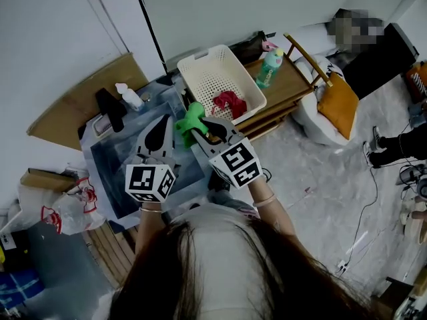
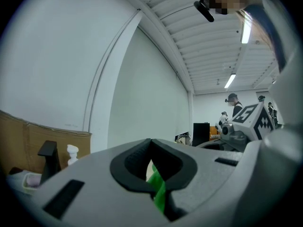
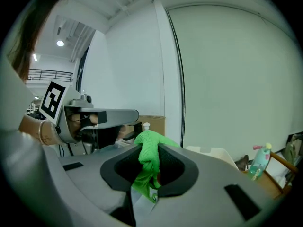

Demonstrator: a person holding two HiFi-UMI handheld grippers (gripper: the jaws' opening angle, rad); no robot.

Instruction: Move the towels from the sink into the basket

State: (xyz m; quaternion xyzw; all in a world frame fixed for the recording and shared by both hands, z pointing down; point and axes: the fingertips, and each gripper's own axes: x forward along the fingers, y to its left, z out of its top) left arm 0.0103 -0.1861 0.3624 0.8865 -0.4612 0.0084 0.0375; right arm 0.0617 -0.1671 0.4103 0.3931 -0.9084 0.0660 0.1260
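A: Right gripper (image 3: 150, 148), jaws?
B: Partway closed, clamped on the green towel (image 3: 147, 140). Cloth bunches above the tips and hangs thru the gap. Only the right gripper view shows that clearly.
A: Left gripper (image 2: 150, 143)?
B: Tips together in its own view. A green sliver shows in the gap behind them; pinched or just seen thru, can't tell. Head view puts its tips just beside the towel's edge.
A: Towel vs. sink and basket?
B: Head view only: held over the right edge of the sink (image 1: 117, 162), near a corner of the white basket (image 1: 200, 60). A red towel (image 1: 229, 102) lies in the basket.
A: Gripper views add anything?
B: Left one shows a black tap (image 2: 47, 157) and white pump bottle (image 2: 72, 154) by the wall. Right one shows the basket rim and a green bottle (image 3: 260, 162).
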